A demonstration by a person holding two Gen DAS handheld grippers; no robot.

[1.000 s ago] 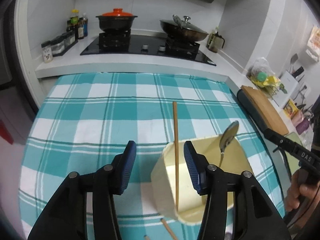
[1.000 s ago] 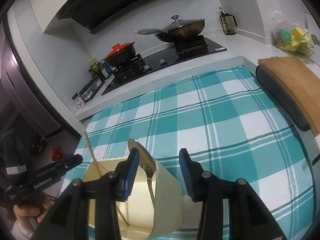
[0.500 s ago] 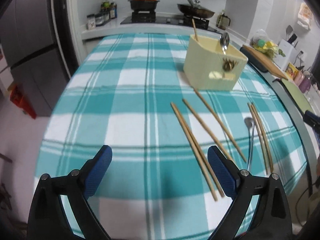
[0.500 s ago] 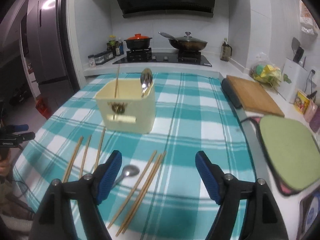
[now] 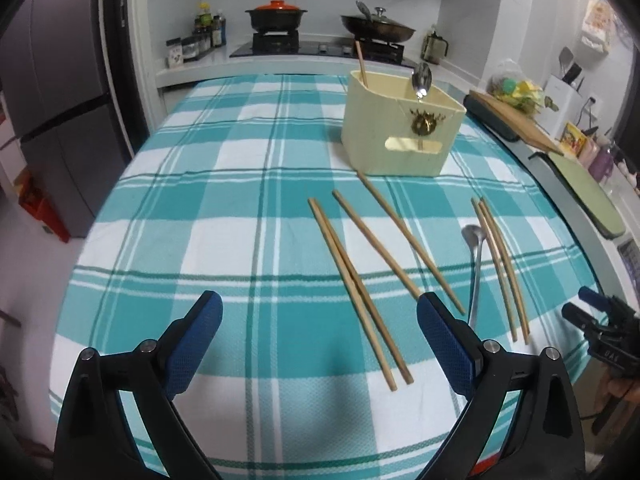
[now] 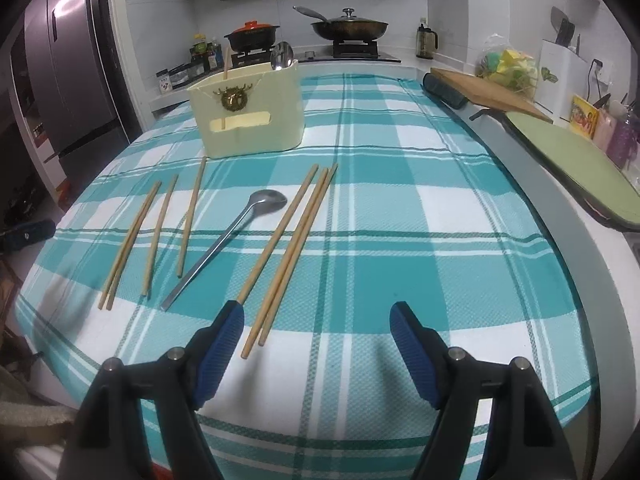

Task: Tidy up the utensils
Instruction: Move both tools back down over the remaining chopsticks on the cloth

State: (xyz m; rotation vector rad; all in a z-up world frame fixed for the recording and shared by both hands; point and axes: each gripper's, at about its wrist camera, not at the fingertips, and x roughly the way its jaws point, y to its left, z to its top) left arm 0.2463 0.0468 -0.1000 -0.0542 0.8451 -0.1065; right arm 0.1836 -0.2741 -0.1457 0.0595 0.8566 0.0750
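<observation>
Now that both tongs (image 5: 318, 320) (image 6: 316, 322) have been drawn back from the holder (image 5: 400, 132) at 12 o'clock, released and empty, loose chopsticks (image 5: 356, 292) and spoon (image 6: 224, 248) can be collected next.

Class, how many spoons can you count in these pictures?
2. One spoon stands in the holder; the other spoon lies on the cloth among loose chopsticks. The holder may hide more.

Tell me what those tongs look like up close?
Both tongs look alike. The left tongs and right tongs have glossy black plastic arms with small silver screw heads, ending in ribbed blue rubber pads. Seen from the left camera, the right one shows white letters on its black body. No cables or sleeves are clearly visible.
</observation>
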